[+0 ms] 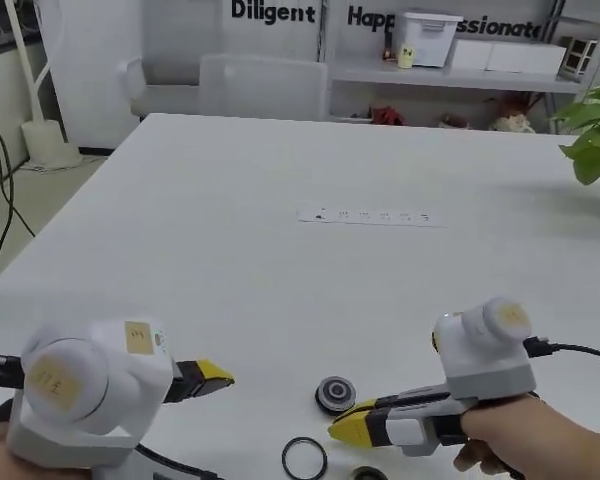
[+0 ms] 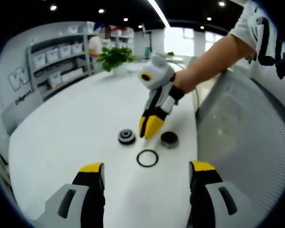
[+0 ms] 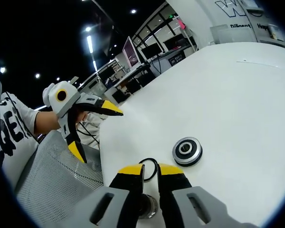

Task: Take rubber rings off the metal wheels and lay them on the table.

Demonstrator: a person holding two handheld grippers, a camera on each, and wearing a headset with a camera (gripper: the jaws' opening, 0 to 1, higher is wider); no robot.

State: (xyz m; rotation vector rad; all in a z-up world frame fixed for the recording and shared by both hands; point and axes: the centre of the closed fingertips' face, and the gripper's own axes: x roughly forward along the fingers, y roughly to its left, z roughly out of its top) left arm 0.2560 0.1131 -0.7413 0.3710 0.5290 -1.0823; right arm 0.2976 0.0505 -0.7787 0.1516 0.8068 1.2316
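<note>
The left gripper (image 1: 208,377) sits at 8 o'clock in the head view, above the white table (image 1: 280,250). Its yellow-tipped jaws are spread wide with nothing between them, as the left gripper view (image 2: 147,167) and the right gripper view (image 3: 96,132) both show. The right gripper (image 1: 348,427) is at 5 o'clock in the head view, held in a hand (image 1: 520,440). Its jaws are drawn almost together, with only a thin slot left, and they grip nothing (image 3: 151,170).

A metal wheel (image 1: 335,393) lies flat on the table at 11 o'clock from the right gripper's tips, just beside them, with a dark rubber band around its rim (image 3: 187,151). A loose rubber ring (image 1: 304,458) lies flat on the table at 8 o'clock from those tips, apart from the wheel (image 2: 147,158). A second wheel (image 1: 368,473) is at 6 o'clock from the tips, cut off by the head view's bottom edge. In the left gripper view it lies at 4 o'clock from the right gripper (image 2: 152,126), at (image 2: 169,139).
</note>
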